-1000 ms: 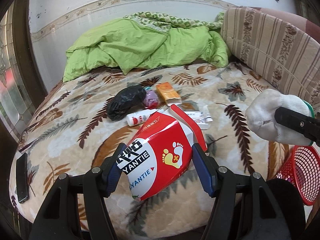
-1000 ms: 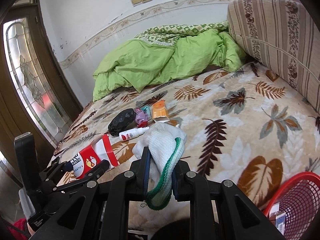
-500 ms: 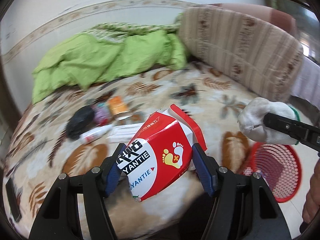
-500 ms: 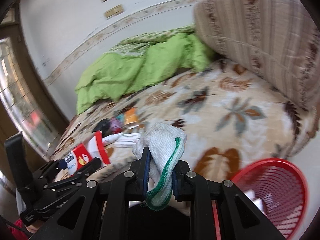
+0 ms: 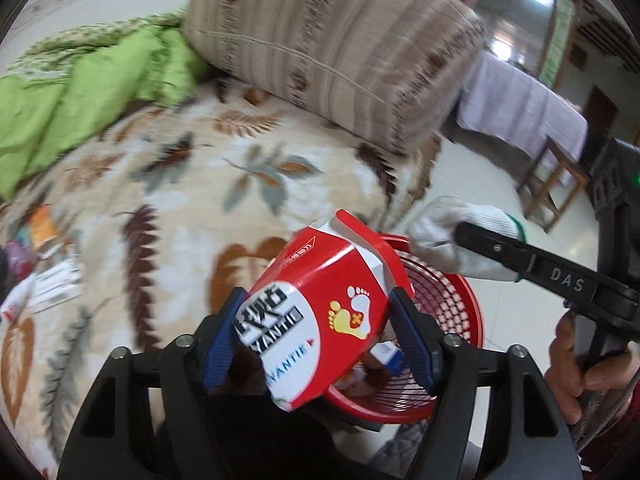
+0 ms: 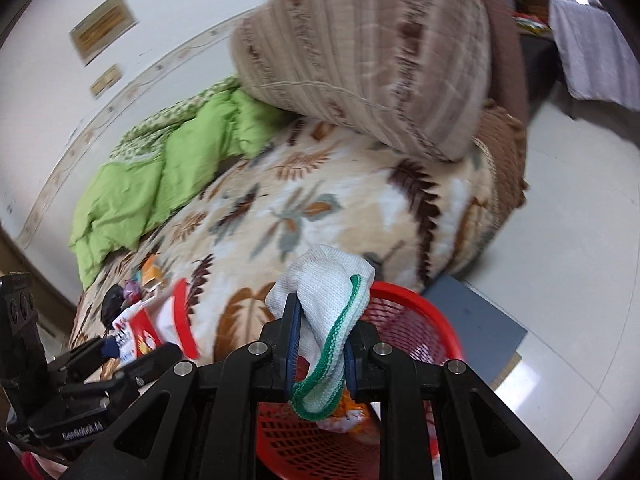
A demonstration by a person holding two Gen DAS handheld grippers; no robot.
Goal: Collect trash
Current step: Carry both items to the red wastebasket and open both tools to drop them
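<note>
My left gripper (image 5: 316, 340) is shut on a red and white carton (image 5: 320, 316) with a foot logo, held over the near rim of the red mesh basket (image 5: 456, 312) on the floor. My right gripper (image 6: 320, 354) is shut on a white knitted glove (image 6: 324, 292) with a green cuff, held just above the basket (image 6: 416, 332). The glove also shows in the left wrist view (image 5: 460, 240), above the basket's far rim. The carton shows in the right wrist view (image 6: 156, 328) at the left. Some packets lie inside the basket.
The bed with a leaf-pattern blanket (image 5: 192, 184) lies left of the basket. More trash (image 5: 48, 264) lies on its far left side. A striped cushion (image 5: 340, 48) and a green quilt (image 5: 80, 92) sit at the back. White floor tiles (image 6: 560, 220) lie to the right.
Both grippers have swung right, away from the bed, and now hang over the red basket. Each still holds its item.
</note>
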